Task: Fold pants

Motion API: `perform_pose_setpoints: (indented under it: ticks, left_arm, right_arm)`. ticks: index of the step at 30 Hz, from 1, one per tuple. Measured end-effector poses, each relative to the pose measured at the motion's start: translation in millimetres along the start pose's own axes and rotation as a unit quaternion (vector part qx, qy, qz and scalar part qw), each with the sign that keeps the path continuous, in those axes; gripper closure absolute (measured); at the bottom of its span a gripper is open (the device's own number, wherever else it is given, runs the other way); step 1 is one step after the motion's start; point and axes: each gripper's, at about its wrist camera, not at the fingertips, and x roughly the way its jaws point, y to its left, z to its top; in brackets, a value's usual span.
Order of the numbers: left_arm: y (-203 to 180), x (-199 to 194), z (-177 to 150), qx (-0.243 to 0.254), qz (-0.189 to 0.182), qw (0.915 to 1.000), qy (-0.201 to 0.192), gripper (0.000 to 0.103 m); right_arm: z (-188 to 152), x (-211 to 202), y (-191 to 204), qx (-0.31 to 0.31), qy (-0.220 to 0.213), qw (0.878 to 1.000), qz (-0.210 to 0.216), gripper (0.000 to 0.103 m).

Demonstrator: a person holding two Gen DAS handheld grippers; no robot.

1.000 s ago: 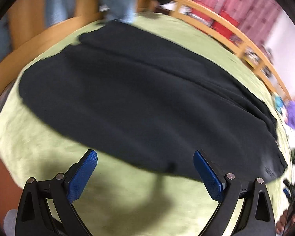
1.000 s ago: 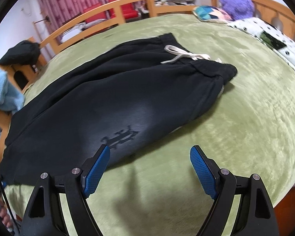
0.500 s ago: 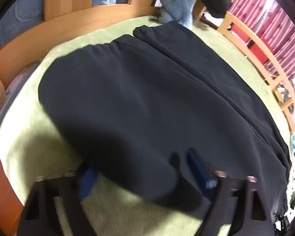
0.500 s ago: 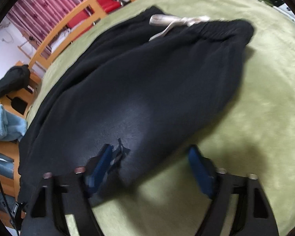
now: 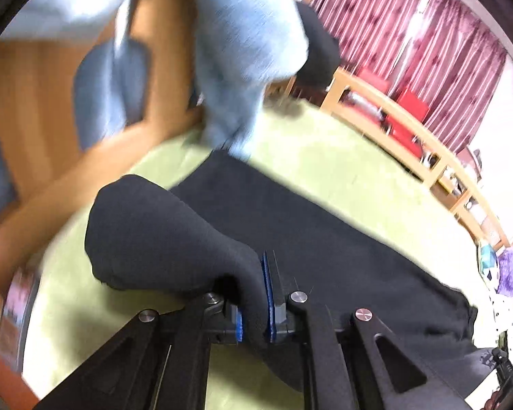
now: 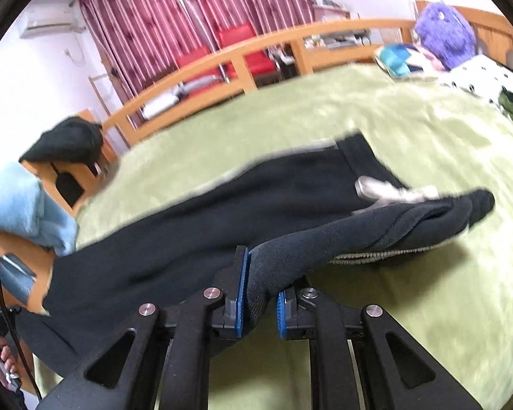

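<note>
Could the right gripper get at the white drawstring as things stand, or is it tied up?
Probably not. The right gripper has its jaws shut on a fold of the black pants, so it is occupied. The drawstring lies uncovered at the waistband ahead, but reaching it would mean releasing the fabric first.

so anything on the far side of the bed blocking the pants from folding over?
Nothing visible does. Both the left gripper and right gripper are shut on the near edge of the black pants. Beyond the far leg there is only bare green blanket up to the wooden rail.
</note>
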Motion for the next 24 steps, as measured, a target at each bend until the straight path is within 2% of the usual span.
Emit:
perform_pose_setpoints:
  ticks: [4, 9, 12, 14, 15, 17, 18, 19, 21, 24]
  left_arm:
    - [-33, 19, 37, 0.021, 0.001, 0.9993, -0.03, 0.093]
    - [-66, 57, 60, 0.045, 0.02, 0.9975, -0.051, 0.093]
    - [-77, 86, 60, 0.043, 0.03, 0.9975, -0.048, 0.093]
    - [-81, 111, 57, 0.039, 0.036, 0.9982, -0.03, 0.093]
    - [-83, 121, 54, 0.039, 0.037, 0.9984, -0.018, 0.09]
    - [-88, 141, 47, 0.043, 0.046, 0.9979, 0.013, 0.076]
    - [-92, 149, 43, 0.049, 0.062, 0.9963, 0.032, 0.056]
    - [-95, 148, 38, 0.054, 0.068, 0.9956, 0.037, 0.038]
    - [-101, 137, 30, 0.064, 0.065, 0.9956, 0.021, 0.03]
    - [-108, 110, 17, 0.084, 0.059, 0.9947, 0.005, 0.02]
  right_arm:
    - [33, 7, 9, -0.01, -0.029, 0.999, 0.012, 0.091]
    - [78, 50, 22, -0.021, -0.041, 0.999, 0.012, 0.091]
    - [91, 88, 24, -0.028, -0.037, 0.999, 0.006, 0.091]
    - [94, 120, 24, -0.031, -0.021, 0.999, -0.003, 0.09]
    - [91, 132, 23, -0.032, -0.01, 0.999, -0.008, 0.086]
    - [88, 156, 21, -0.029, 0.02, 0.999, -0.013, 0.074]
    - [85, 168, 20, -0.027, 0.043, 0.999, -0.012, 0.062]
    - [81, 172, 19, -0.029, 0.056, 0.998, -0.01, 0.059]
    - [75, 166, 20, -0.035, 0.057, 0.998, -0.013, 0.055]
    - [61, 135, 18, -0.051, 0.04, 0.998, -0.01, 0.038]
